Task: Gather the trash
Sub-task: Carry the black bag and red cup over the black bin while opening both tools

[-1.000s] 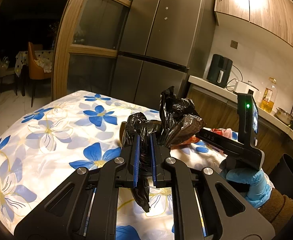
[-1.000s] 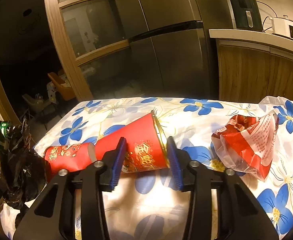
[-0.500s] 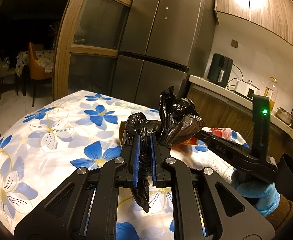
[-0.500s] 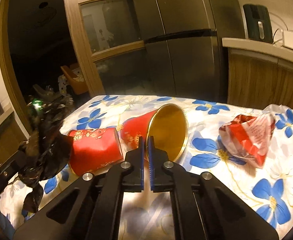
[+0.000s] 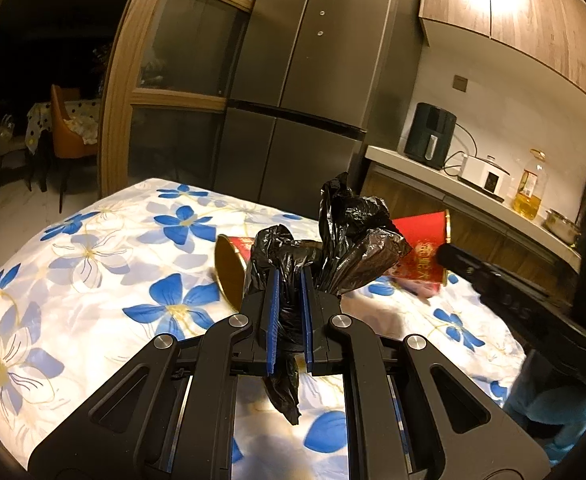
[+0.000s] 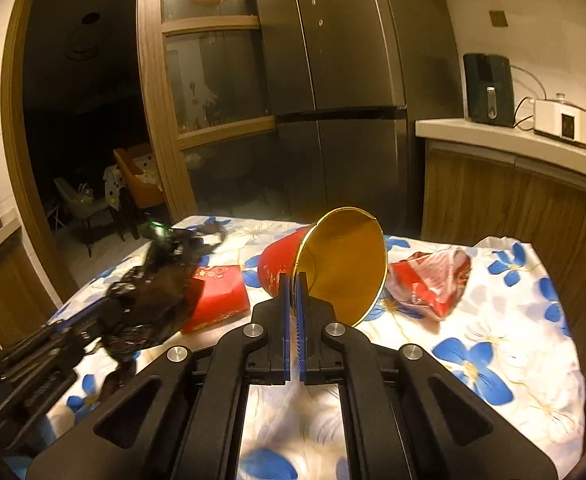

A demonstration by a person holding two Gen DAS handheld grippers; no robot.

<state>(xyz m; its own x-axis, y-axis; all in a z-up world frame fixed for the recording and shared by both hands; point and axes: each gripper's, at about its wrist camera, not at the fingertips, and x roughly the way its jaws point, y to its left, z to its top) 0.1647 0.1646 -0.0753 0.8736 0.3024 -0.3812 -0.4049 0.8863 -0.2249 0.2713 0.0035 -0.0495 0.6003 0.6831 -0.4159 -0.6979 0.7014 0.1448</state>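
My left gripper point(image 5: 289, 276) is shut on a crumpled black trash bag point(image 5: 353, 244), held just above the flowered tablecloth point(image 5: 93, 264). My right gripper point(image 6: 293, 280) is shut on the rim of a red paper cup point(image 6: 345, 264) with a gold inside, lifted off the table; the same red cup point(image 5: 425, 248) shows behind the bag in the left wrist view. A second red cup point(image 6: 217, 296) lies on its side by the bag point(image 6: 149, 292); its gold mouth point(image 5: 227, 268) faces the left camera. A crumpled red-and-white wrapper point(image 6: 433, 284) lies right of the lifted cup.
A tall grey fridge point(image 6: 333, 100) stands behind the table. A counter point(image 6: 513, 136) at right carries a dark air fryer point(image 6: 489, 88), a white cooker point(image 6: 561, 120) and an oil bottle point(image 5: 529, 188). A blue-gloved hand point(image 5: 545, 412) holds the right tool. A dark doorway point(image 6: 81, 120) opens at left.
My right gripper closed on the red cup's rim, then lifted it and carried it left toward the black bag. The left gripper and the bag stayed put.
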